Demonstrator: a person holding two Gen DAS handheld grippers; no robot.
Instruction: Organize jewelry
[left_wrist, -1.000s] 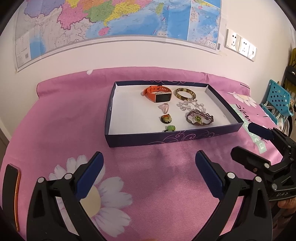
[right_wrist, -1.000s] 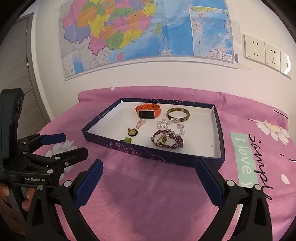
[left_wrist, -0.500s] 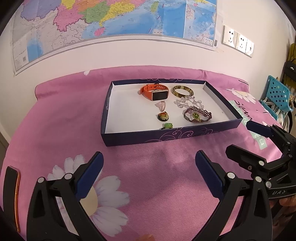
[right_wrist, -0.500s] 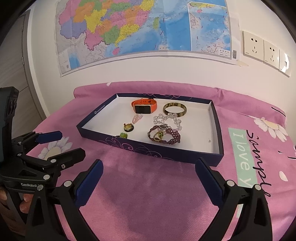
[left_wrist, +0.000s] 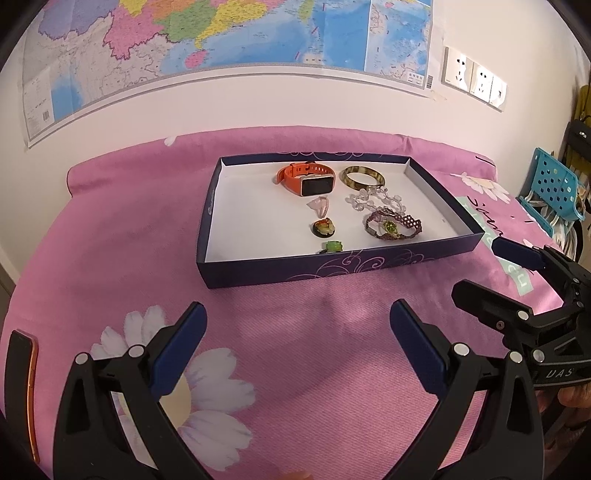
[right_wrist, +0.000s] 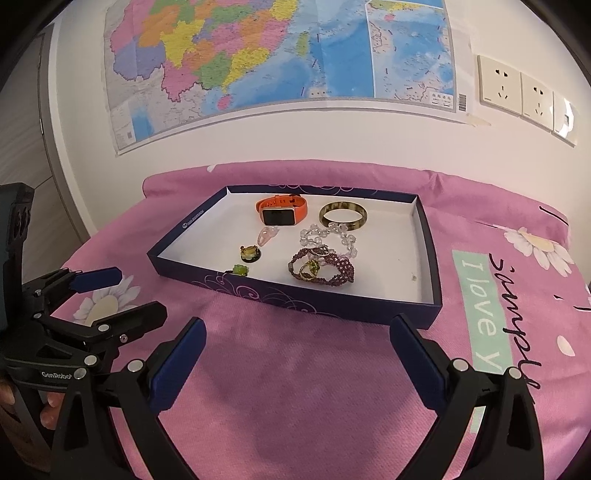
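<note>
A dark blue shallow box (left_wrist: 332, 271) (right_wrist: 295, 299) lies on the pink cloth. Inside it are an orange smartwatch (left_wrist: 308, 181) (right_wrist: 281, 211), a mottled bangle (left_wrist: 362, 178) (right_wrist: 342, 217), a clear bead bracelet (left_wrist: 375, 197) (right_wrist: 327, 236), a purple woven bracelet (left_wrist: 392, 225) (right_wrist: 320, 266), a pink pendant (left_wrist: 318, 205) (right_wrist: 267, 234) and two small green rings (left_wrist: 324, 227) (left_wrist: 333, 246) (right_wrist: 250, 253) (right_wrist: 240, 270). My left gripper (left_wrist: 297, 345) hangs open in front of the box, holding nothing. My right gripper (right_wrist: 297, 363) is open too, lower right of the box.
The pink flowered cloth (left_wrist: 129, 229) covers the surface up to a white wall with a map (left_wrist: 221, 48) and sockets (right_wrist: 524, 92). A blue perforated basket (left_wrist: 550, 188) stands at the far right. A dark orange-edged object (left_wrist: 22, 387) lies at the left edge.
Both grippers have drawn back and risen slightly, so the box sits farther off in both views. Both stay open. The jewelry has not moved.
</note>
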